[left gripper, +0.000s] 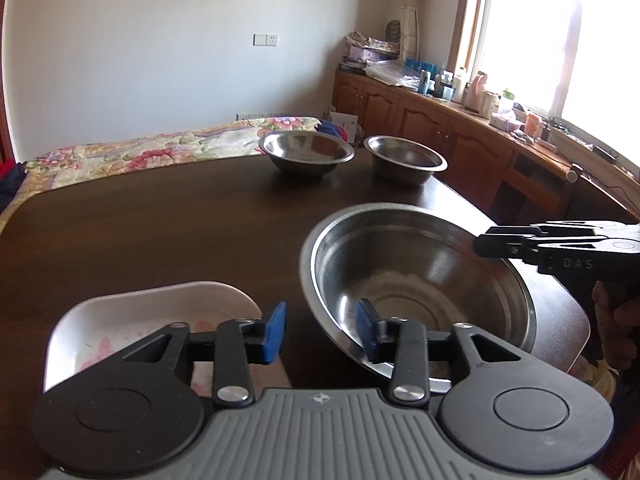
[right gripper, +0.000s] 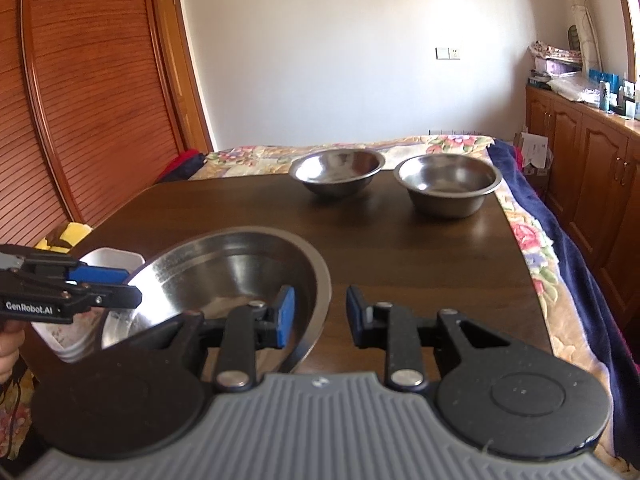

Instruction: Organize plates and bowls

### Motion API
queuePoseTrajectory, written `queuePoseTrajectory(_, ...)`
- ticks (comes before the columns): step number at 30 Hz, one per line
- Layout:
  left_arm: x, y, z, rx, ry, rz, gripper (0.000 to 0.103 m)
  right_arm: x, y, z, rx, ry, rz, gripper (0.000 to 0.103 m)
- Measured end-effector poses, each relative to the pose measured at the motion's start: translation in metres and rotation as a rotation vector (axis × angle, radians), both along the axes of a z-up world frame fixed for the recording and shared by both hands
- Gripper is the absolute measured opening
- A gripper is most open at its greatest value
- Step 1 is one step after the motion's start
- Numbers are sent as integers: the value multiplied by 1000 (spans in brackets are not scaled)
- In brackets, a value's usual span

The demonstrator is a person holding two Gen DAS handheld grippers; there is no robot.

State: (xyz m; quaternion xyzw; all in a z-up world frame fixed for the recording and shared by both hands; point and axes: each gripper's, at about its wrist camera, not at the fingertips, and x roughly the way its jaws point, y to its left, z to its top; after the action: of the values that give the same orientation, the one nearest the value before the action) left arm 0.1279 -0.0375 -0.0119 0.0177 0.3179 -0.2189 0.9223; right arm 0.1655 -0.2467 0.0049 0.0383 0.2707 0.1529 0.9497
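Observation:
A large steel bowl (left gripper: 416,280) (right gripper: 224,272) sits near the front of the dark wooden table (left gripper: 160,220). My left gripper (left gripper: 320,332) is open and straddles the bowl's left rim, with one blue pad inside and one outside. My right gripper (right gripper: 320,316) is open and straddles the opposite rim the same way. Each gripper shows in the other's view, the right gripper (left gripper: 500,246) and the left gripper (right gripper: 112,288). A white dish with a pink pattern (left gripper: 152,312) (right gripper: 112,258) lies left of the bowl. Two smaller steel bowls (left gripper: 306,152) (left gripper: 404,158) stand side by side at the far edge.
A bed with a floral cover (left gripper: 140,156) lies beyond the table. Wooden cabinets (left gripper: 420,120) with cluttered tops run under the window on the right. A slatted wooden wardrobe (right gripper: 80,120) stands on the left. A hand (left gripper: 616,320) holds the right gripper.

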Motion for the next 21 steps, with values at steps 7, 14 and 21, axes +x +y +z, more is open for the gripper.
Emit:
queuePoseTrajectory(7,7,6,11,20,-36,20,68,8,-4,13,-5,-37,-11,36)
queuePoseTrajectory(14,24,11,20,33,-51,42,93,29,-8,27,-23,-72,-3,46)
queuePoseTrajectory(21,36,12,28,35,-71,54,103,45,-5,39,-50,-108,18,48)
